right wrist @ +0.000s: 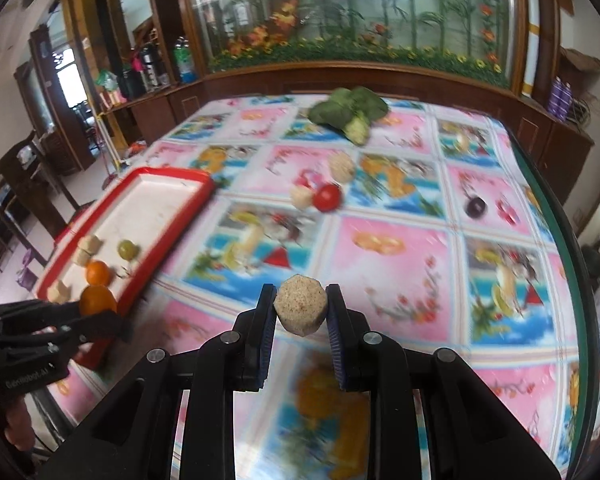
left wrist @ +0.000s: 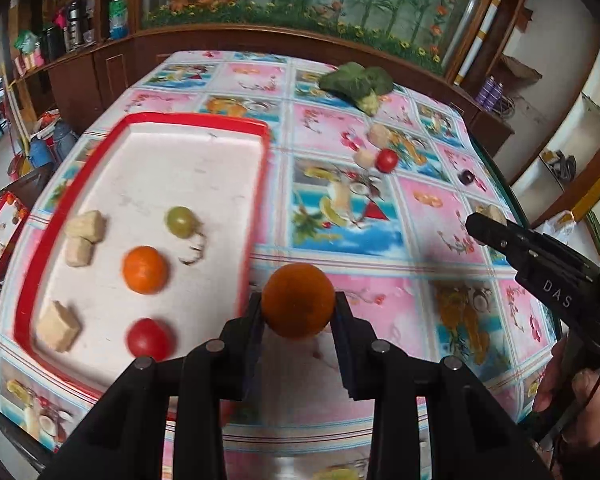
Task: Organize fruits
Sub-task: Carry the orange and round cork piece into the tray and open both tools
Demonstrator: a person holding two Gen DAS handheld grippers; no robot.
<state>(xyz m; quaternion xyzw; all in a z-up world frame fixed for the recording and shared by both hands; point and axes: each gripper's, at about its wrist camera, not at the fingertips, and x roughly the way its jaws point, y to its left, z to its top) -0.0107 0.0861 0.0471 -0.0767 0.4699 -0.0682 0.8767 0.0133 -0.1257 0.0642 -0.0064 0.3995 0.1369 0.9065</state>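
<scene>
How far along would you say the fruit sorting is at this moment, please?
Partly done. The red tray already holds an orange, a green grape, a tomato and three beige chunks. In hand: the left gripper holds another orange; the right gripper holds a beige chunk. Left on the table: a red tomato, a dark grape and two pale pieces.
</scene>
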